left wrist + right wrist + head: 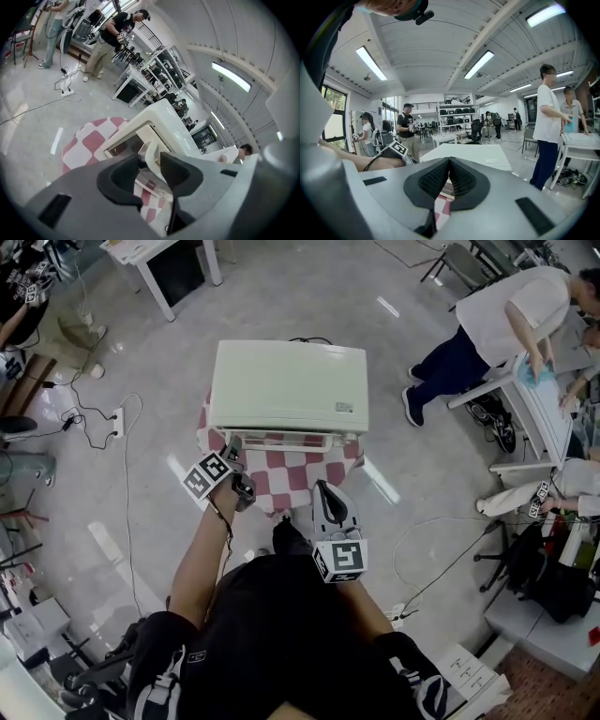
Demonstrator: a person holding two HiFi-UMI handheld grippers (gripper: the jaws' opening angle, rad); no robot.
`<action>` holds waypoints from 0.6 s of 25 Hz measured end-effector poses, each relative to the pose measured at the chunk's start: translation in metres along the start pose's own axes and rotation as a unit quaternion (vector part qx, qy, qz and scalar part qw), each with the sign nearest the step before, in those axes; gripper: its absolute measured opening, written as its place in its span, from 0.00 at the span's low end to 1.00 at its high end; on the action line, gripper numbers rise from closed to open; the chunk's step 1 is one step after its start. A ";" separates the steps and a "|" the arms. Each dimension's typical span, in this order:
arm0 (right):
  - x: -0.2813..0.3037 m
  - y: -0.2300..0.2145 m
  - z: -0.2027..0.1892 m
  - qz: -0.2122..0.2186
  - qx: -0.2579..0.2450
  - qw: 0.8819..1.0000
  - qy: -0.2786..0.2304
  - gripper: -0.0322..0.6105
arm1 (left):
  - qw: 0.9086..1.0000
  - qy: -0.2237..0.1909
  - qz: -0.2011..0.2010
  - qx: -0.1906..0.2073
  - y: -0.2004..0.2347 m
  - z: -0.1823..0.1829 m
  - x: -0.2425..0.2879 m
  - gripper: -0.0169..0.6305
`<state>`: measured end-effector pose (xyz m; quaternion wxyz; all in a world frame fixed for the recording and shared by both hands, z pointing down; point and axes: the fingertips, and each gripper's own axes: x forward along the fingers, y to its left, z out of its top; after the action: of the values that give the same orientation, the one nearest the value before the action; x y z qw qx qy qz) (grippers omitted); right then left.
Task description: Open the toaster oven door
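Note:
A cream toaster oven [289, 385] stands on a small table under a red-and-white checked cloth [292, 476]. Its door faces me and looks slightly ajar in the left gripper view. My left gripper [234, 450] is at the door's left end. There its jaws are closed round the cream door handle [152, 151], which runs up between the two dark pads. My right gripper [322, 487] hovers over the cloth's front edge, short of the oven, shut and empty; in its own view the ribbed pads [440, 177] meet in front of the oven's top [464, 153].
A person in a white shirt [502, 320] bends over a white table [542, 409] at the right. Cables and a power strip [117, 423] lie on the floor to the left. A white desk [150, 257] stands at the back left, and bags [553, 582] sit at the right.

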<state>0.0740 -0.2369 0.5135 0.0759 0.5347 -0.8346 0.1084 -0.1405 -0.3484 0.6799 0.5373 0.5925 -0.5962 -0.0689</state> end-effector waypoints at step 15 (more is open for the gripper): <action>-0.024 0.000 -0.031 -0.037 -0.005 0.999 0.038 0.09 | 0.996 0.069 0.014 -0.047 0.064 -0.072 -0.040 0.22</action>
<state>0.0843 -0.2076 0.5376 0.1141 0.5602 -0.8115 0.1212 -0.1400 -0.2583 0.7334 0.6055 0.5614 -0.5620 -0.0478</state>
